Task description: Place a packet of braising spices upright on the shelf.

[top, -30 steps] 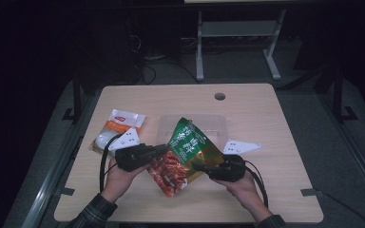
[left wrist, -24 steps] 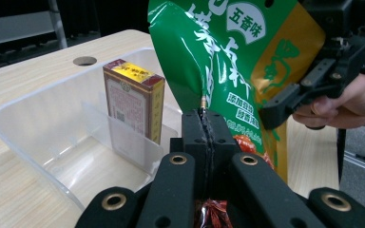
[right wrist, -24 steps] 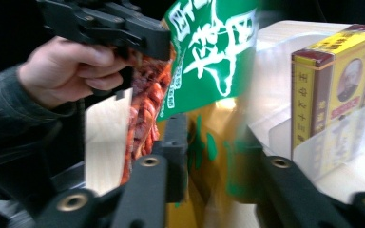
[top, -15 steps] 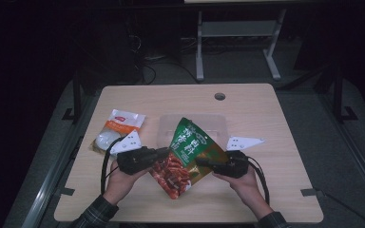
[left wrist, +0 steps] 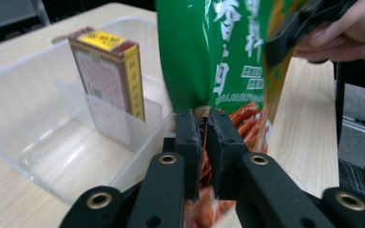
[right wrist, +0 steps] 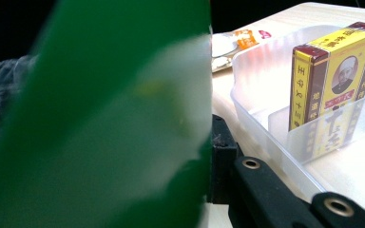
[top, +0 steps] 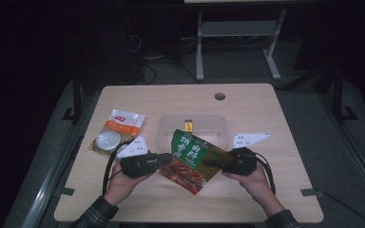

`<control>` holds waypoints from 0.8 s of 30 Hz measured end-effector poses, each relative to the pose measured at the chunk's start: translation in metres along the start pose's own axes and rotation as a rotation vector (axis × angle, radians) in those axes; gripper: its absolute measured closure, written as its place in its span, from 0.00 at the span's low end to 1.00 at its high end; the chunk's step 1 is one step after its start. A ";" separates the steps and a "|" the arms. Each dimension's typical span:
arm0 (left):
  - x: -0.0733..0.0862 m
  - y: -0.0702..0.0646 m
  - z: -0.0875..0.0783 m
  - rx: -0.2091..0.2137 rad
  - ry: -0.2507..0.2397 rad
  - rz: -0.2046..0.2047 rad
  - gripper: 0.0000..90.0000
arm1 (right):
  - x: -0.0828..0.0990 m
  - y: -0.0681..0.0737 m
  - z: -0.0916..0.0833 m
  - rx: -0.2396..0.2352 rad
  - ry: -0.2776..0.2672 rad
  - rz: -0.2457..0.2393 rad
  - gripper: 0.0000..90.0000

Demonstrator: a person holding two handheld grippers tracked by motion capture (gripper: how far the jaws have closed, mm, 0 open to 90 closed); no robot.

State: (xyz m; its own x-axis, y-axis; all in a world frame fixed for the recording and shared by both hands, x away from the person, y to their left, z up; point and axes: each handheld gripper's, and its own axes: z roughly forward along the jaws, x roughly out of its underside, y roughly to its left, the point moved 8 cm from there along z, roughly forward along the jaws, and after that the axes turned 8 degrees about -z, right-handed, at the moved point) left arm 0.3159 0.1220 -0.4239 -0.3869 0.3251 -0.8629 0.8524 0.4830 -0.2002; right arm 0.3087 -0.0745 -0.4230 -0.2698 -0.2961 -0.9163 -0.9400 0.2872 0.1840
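Observation:
A green and red snack bag (top: 190,156) (left wrist: 218,57) hangs above the table between both grippers, in front of the clear bin. My left gripper (top: 170,158) (left wrist: 204,137) pinches the bag's left edge. Its jaws have just been opening a little, with the edge still between the pads. My right gripper (top: 206,163) (right wrist: 209,142) has just been closing, and it is shut on the bag's right edge. The bag (right wrist: 123,118) hides one of its jaws. The right gripper (left wrist: 304,23) and the hand holding it also appear in the left gripper view.
A clear plastic bin (top: 209,126) (left wrist: 38,95) (right wrist: 266,61) stands just behind the bag, with a yellow and maroon box (top: 188,125) (left wrist: 107,71) (right wrist: 332,80) upright inside. A white and orange pouch (top: 116,130) (right wrist: 233,42) lies at the table's left. A cable hole (top: 219,96) is at the back.
The right gripper has closed on the bag's right edge and shifted slightly right and up. The bag now stretches between both grippers. The left hand has stayed put.

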 end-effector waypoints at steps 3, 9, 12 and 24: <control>0.003 0.003 0.001 0.007 0.020 -0.017 0.81 | -0.003 0.005 -0.005 -0.030 0.003 -0.016 0.99; 0.015 0.002 0.004 0.011 0.097 0.011 0.64 | -0.005 0.011 -0.011 -0.029 0.034 -0.053 0.99; 0.026 -0.001 0.002 0.029 0.135 0.015 0.60 | -0.006 0.009 -0.022 -0.009 0.033 -0.043 0.99; 0.051 0.002 -0.001 0.015 0.189 -0.016 0.41 | -0.002 -0.002 -0.075 0.111 0.041 -0.029 0.99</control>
State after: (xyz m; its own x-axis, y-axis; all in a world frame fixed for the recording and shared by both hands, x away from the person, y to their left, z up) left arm 0.2973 0.1400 -0.4679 -0.4583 0.4651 -0.7574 0.8504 0.4773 -0.2214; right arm 0.2956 -0.1425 -0.3953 -0.2537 -0.3421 -0.9048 -0.9191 0.3769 0.1152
